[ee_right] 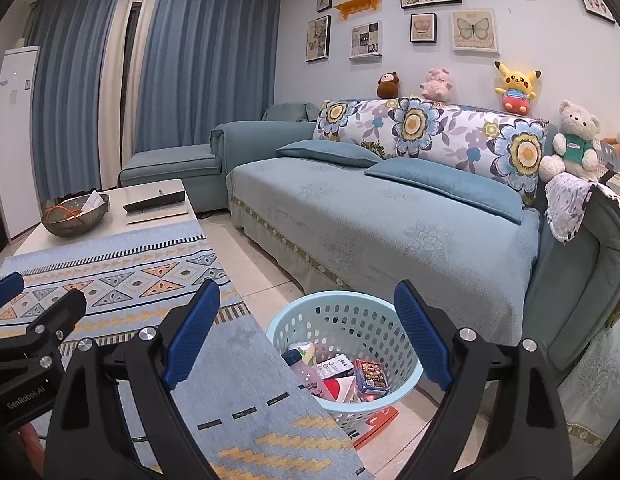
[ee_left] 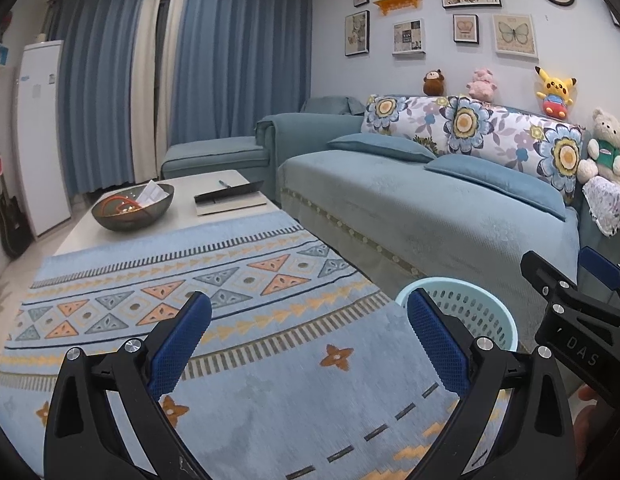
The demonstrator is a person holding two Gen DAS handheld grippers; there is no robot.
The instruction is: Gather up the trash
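Right wrist view puts the pale blue trash basket (ee_right: 346,356) on the tiled floor between the patterned rug (ee_right: 122,280) and the sofa (ee_right: 370,220), with a bottle, a small box and wrappers already in it. The right gripper (ee_right: 306,336) hangs above its rim, jaws wide apart and empty. The left gripper (ee_left: 310,340) is likewise spread and holds nothing, over the rug with the basket just to its right. No loose litter shows on rug or floor, so judging from that, scan the white coffee table (ee_left: 182,196) and its bowl (ee_left: 132,210) next, keeping the jaws wide until a piece sits squarely between the pads.
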